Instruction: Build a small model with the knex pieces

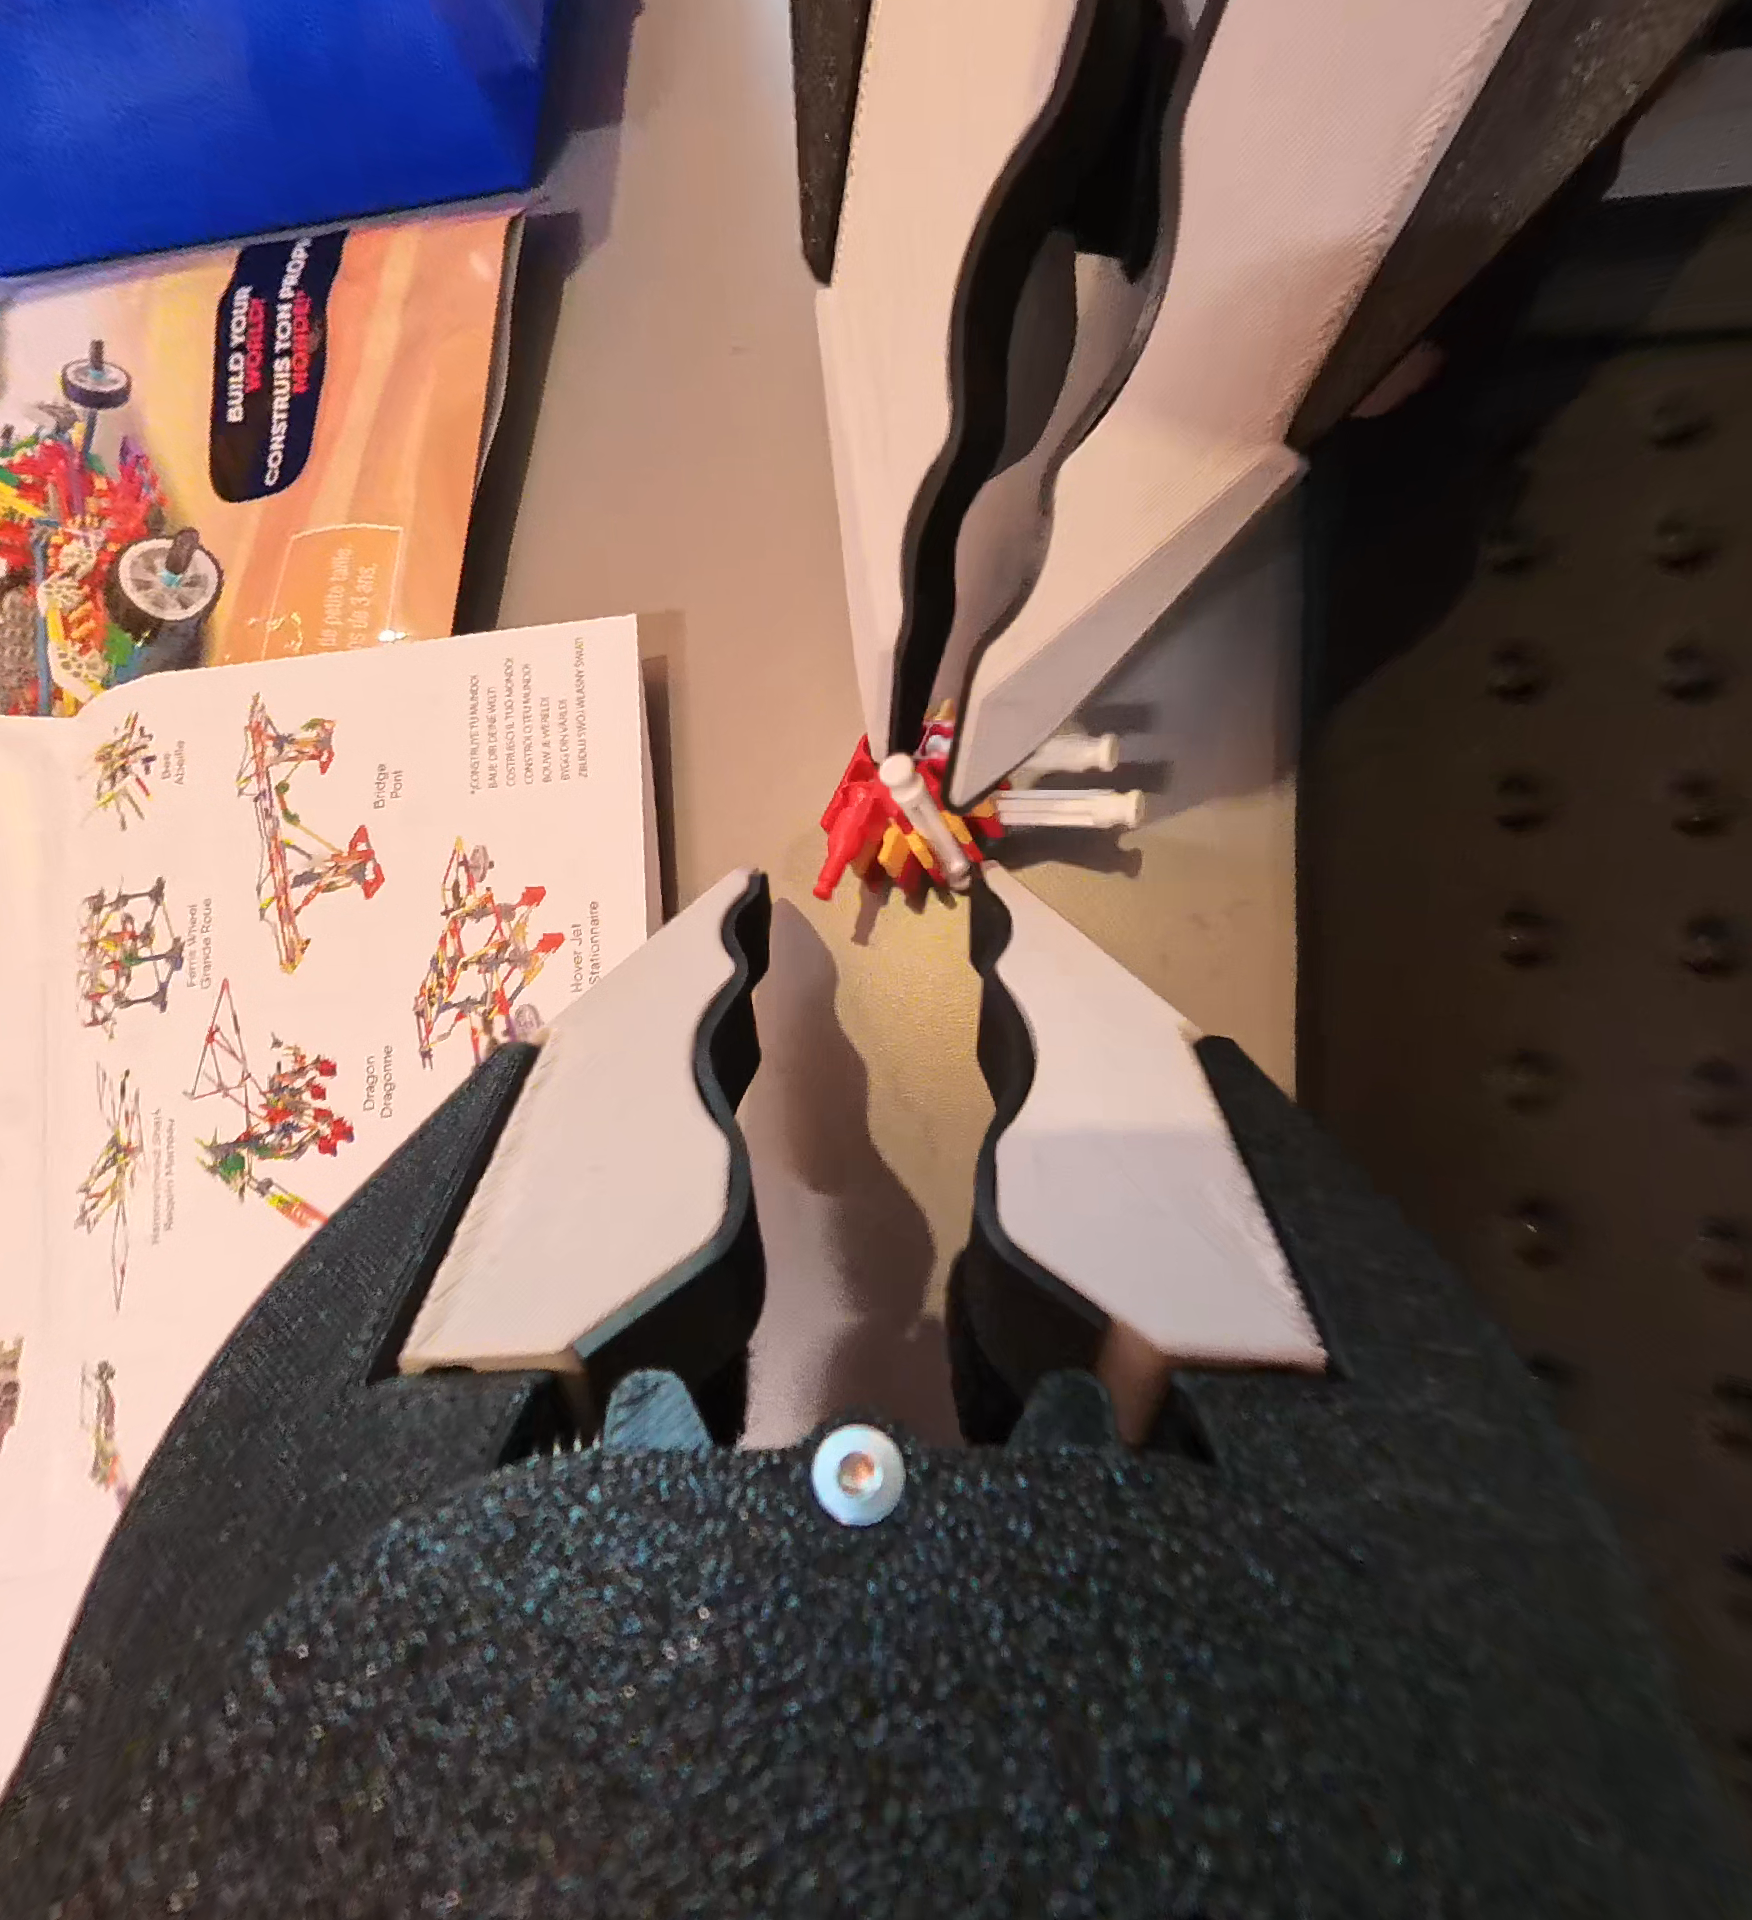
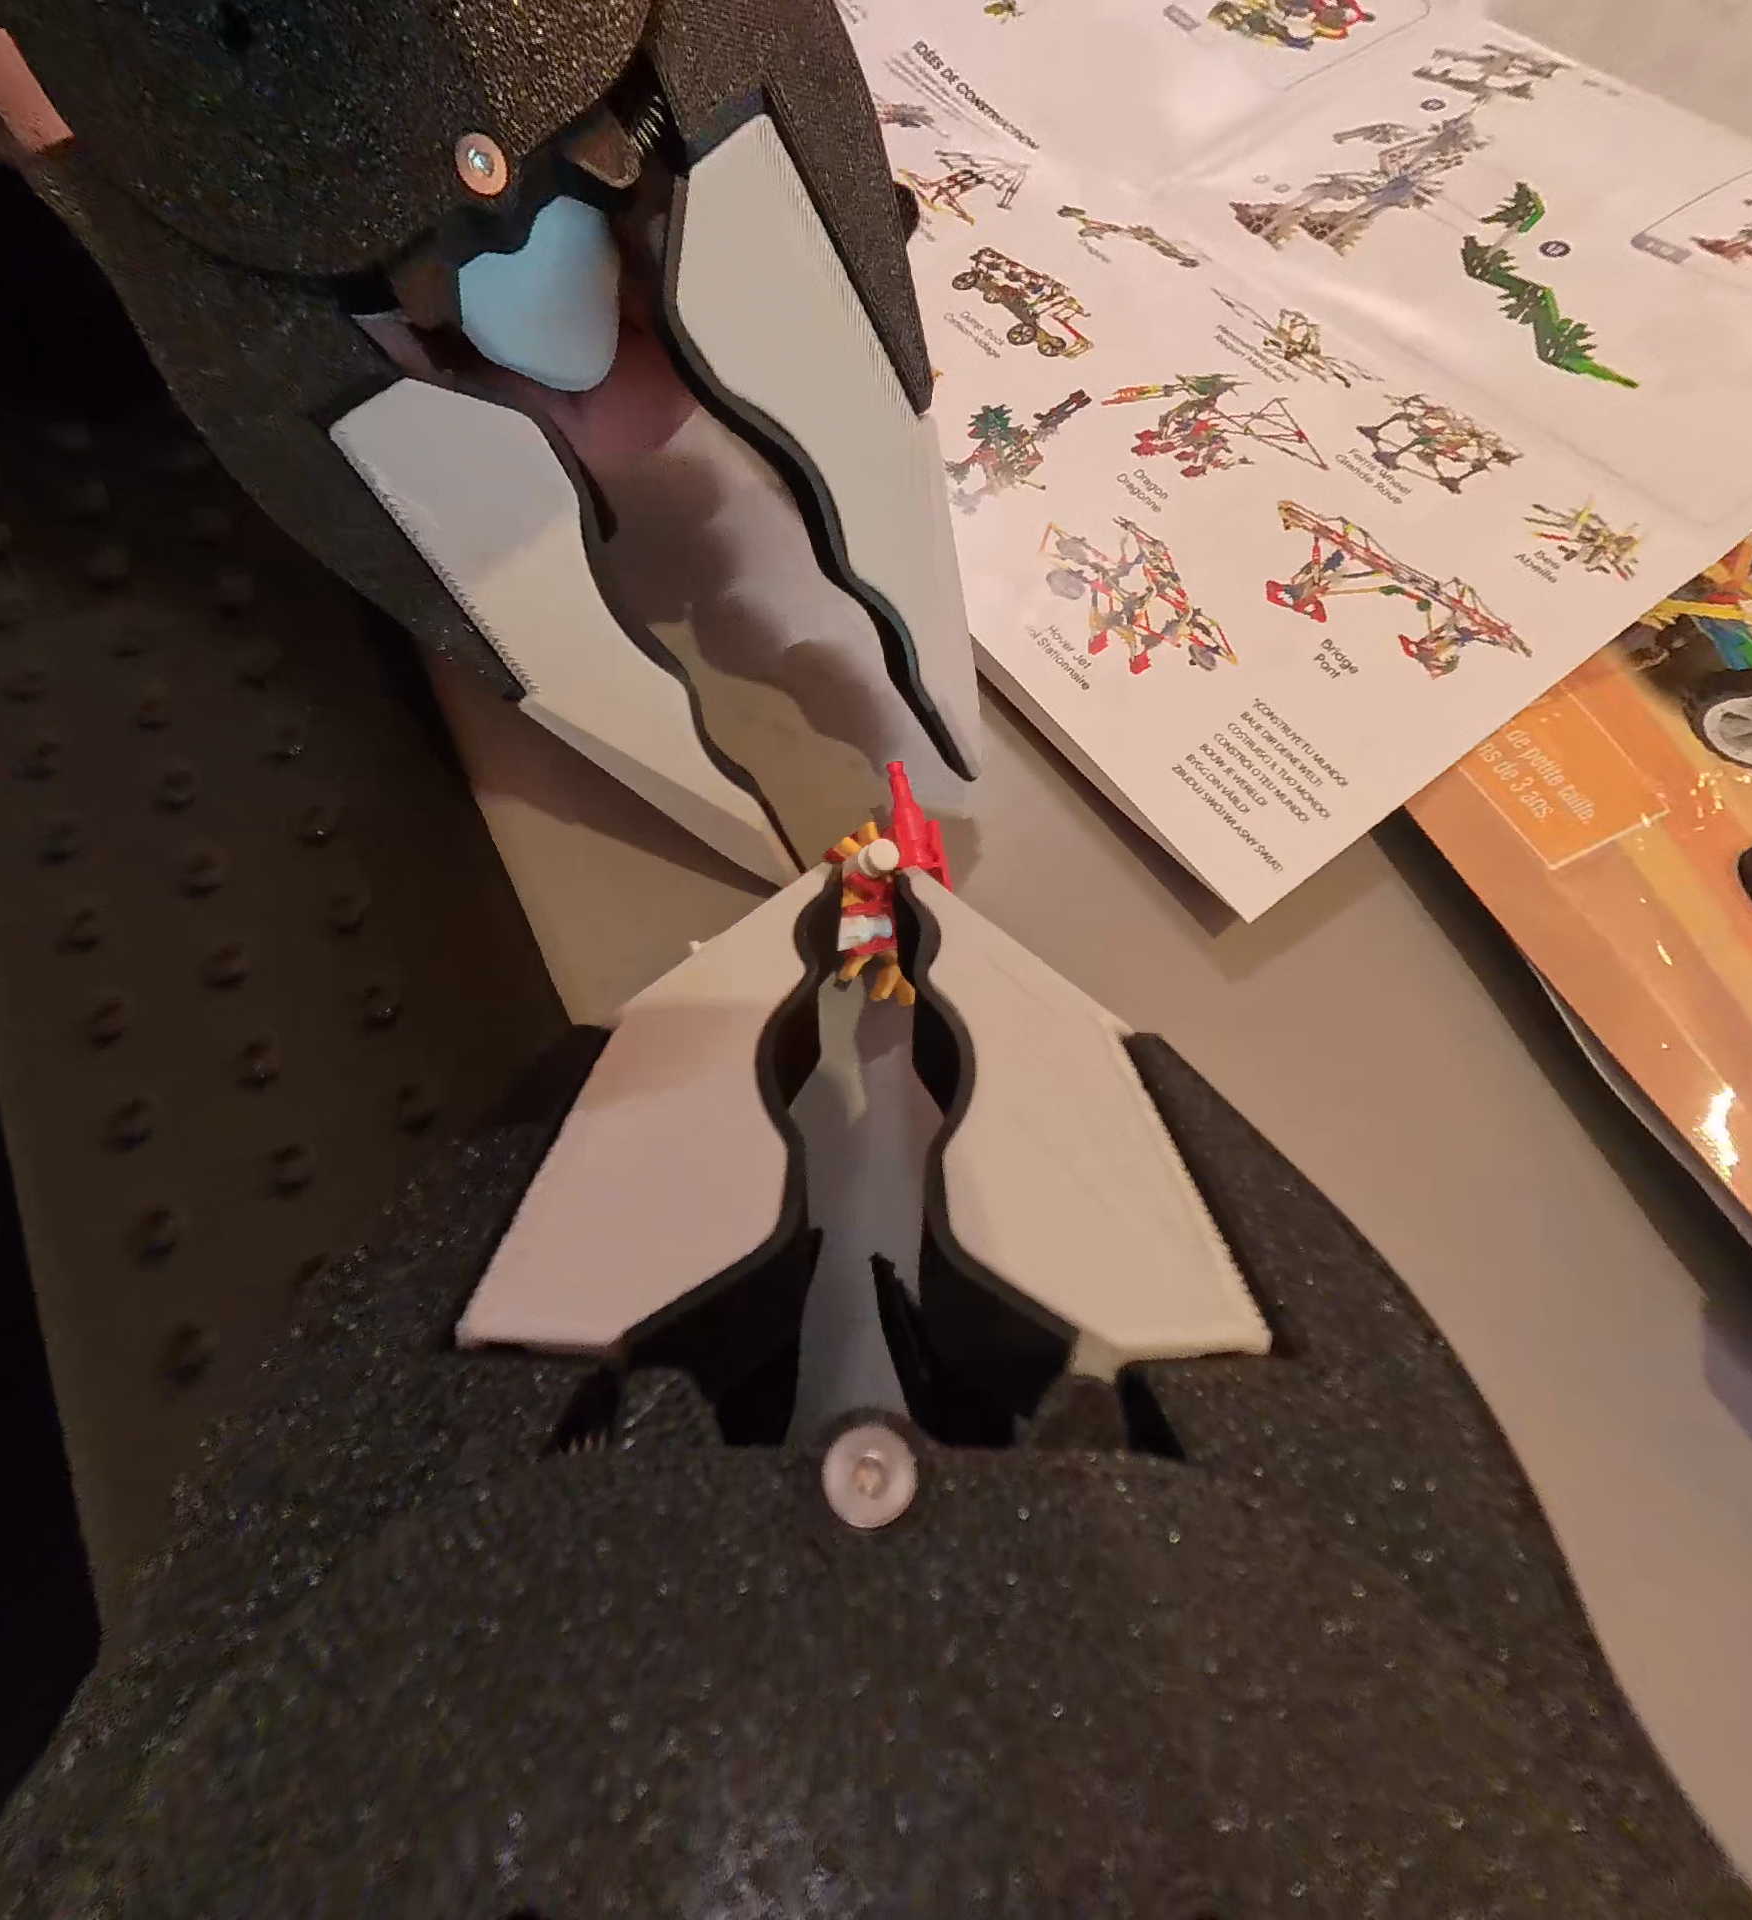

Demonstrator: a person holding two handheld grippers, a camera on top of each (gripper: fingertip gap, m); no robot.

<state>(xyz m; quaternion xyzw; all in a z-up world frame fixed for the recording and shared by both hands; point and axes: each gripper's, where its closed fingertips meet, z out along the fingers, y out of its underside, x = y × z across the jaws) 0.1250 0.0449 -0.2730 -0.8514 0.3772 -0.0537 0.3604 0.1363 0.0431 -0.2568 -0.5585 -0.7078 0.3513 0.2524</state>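
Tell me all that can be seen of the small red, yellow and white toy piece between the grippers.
The toy piece is a small cluster of plastic building parts: red connectors, yellow-orange spokes and white rods, two of which stick out sideways. One red rod juts out toward the left gripper. The right gripper is shut on the cluster at its fingertips. The left gripper is open just before it; contact cannot be told. Below it lies the grey table.

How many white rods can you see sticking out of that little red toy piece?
3 white rods on the red and yellow assembly in the right gripper: one in front, two behind the gripper. More may be hidden.
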